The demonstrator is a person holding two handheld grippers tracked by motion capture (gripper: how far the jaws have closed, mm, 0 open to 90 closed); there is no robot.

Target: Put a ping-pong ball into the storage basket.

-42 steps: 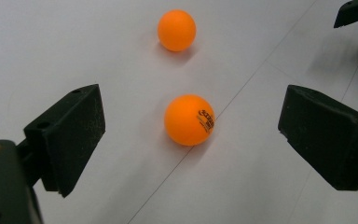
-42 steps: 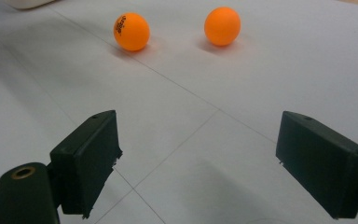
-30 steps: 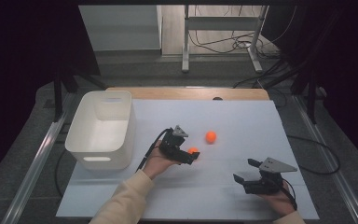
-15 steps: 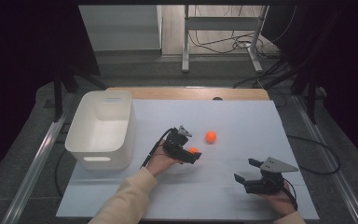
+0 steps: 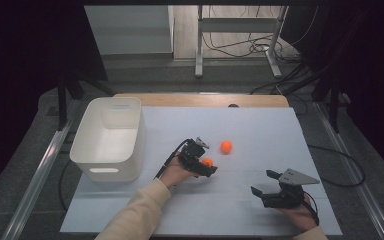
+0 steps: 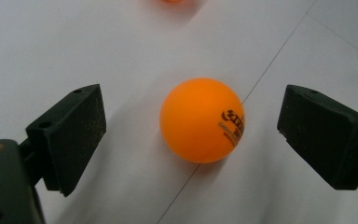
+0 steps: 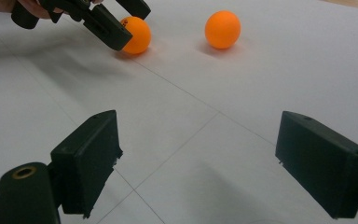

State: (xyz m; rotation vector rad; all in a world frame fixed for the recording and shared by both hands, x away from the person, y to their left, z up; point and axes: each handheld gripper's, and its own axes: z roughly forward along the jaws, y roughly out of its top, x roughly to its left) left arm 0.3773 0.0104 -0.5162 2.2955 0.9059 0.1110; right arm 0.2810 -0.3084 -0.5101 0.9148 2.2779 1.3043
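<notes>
Left gripper [image 6: 191,135] straddles near orange ball [image 6: 201,120], jaws spread, no contact.
Ball sits on white mat [image 5: 260,130]; an uneven close could nudge it rolling toward the 2nd ball [image 5: 225,146]. Right gripper [image 5: 265,183] idles, jaws apart, holding nothing.

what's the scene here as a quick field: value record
left gripper: open, jaws on either side of the near orange ball, not touching it
near orange ball: on the white mat, printed logo showing
far orange ball: free on the mat, beyond the near one
right gripper: open, nothing between its jaws
white bin: at the mat's left edge
</notes>
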